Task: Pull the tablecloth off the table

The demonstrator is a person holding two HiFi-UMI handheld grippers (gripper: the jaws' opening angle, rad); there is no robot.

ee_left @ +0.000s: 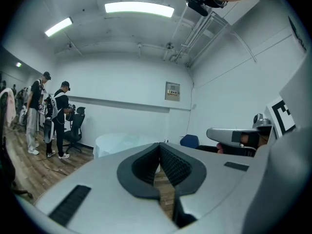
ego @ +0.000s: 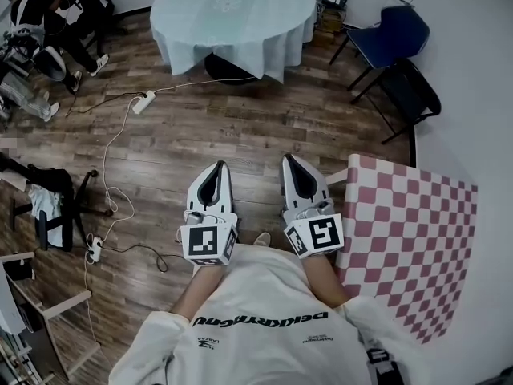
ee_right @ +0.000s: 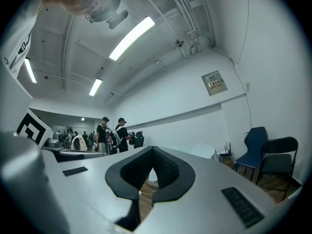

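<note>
A round table under a pale blue tablecloth (ego: 234, 18) stands at the far end of the wooden floor, well ahead of me. In the left gripper view the tablecloth (ee_left: 122, 143) shows small beyond the jaw tips; in the right gripper view a pale patch of it (ee_right: 197, 151) lies just past the jaws. My left gripper (ego: 214, 169) and right gripper (ego: 288, 161) are held side by side at waist height, level, both pointing toward that table. Both are shut with nothing between the pads. Neither touches the cloth.
A red-and-white checkered table (ego: 409, 239) is close on my right. A blue chair (ego: 393, 38) and a black chair (ego: 413, 91) stand by the right wall. White cables and a power strip (ego: 143, 101) cross the floor on the left. People (ego: 48, 22) stand at the far left.
</note>
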